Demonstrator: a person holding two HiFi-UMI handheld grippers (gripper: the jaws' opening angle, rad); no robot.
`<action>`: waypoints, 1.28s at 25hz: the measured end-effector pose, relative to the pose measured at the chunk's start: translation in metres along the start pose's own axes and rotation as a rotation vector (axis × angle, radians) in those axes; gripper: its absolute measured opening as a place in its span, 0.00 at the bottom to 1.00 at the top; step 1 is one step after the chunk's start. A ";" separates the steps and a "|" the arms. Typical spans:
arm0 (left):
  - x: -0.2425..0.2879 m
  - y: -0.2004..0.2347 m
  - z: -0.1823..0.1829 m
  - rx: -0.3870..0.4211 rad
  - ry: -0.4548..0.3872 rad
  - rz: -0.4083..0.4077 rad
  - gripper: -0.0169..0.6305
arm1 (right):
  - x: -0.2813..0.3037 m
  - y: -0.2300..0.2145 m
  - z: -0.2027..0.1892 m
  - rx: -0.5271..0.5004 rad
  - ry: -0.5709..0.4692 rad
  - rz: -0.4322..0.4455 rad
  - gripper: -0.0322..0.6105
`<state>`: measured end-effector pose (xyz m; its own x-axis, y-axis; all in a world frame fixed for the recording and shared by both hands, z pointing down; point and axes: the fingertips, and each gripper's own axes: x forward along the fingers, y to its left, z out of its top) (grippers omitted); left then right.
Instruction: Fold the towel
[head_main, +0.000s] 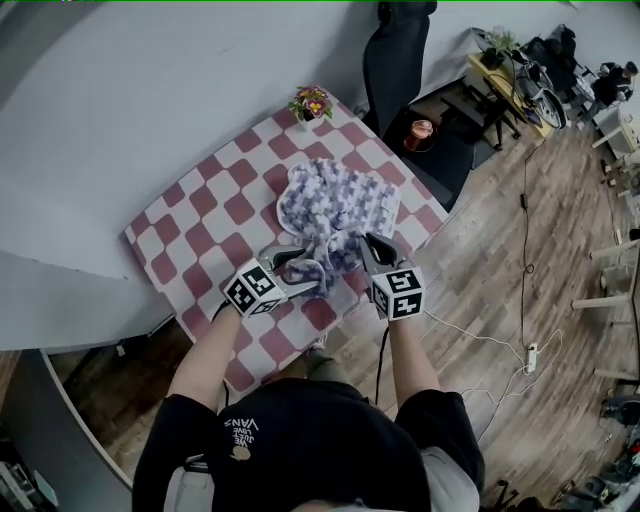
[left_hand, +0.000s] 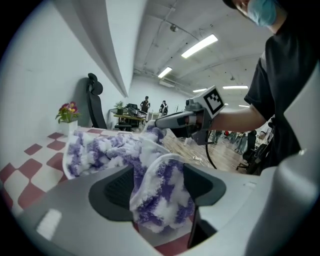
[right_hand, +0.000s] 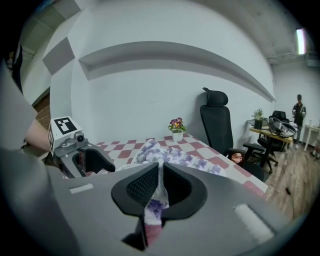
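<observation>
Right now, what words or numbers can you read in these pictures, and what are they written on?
"VANS": printed on the black shirt, upside down in the head view.
The smaller print beside it on the shirt is too small to read.
The marker cubes carry only black-and-white square patterns, no words.
The towel and the checked tablecloth have no writing.

Wide bare stretch of table (head_main: 190, 215) at 9 o'clock of towel (head_main: 335, 205), free to pass; only a thin strip at 3. Flower pot (head_main: 312, 103) blocks 12, nr far corner. Wall (head_main: 120, 110) runs along table's 10 o'clock edge; office chair (head_main: 395, 60) at 1, off the table
</observation>
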<state>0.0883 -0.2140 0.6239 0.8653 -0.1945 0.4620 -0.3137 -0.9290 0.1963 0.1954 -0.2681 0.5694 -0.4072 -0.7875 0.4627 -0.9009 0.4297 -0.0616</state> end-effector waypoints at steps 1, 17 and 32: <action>0.004 -0.001 -0.004 0.009 0.027 -0.009 0.47 | -0.005 -0.001 0.000 0.008 -0.005 -0.008 0.10; -0.096 -0.001 0.057 0.156 -0.143 0.099 0.06 | -0.091 0.031 0.022 0.093 -0.123 -0.045 0.10; -0.288 -0.017 0.077 0.233 -0.391 0.245 0.06 | -0.187 0.187 0.049 0.074 -0.276 0.012 0.10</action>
<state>-0.1255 -0.1668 0.4212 0.8726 -0.4773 0.1036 -0.4689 -0.8780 -0.0960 0.0962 -0.0621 0.4283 -0.4340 -0.8776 0.2037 -0.9003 0.4139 -0.1349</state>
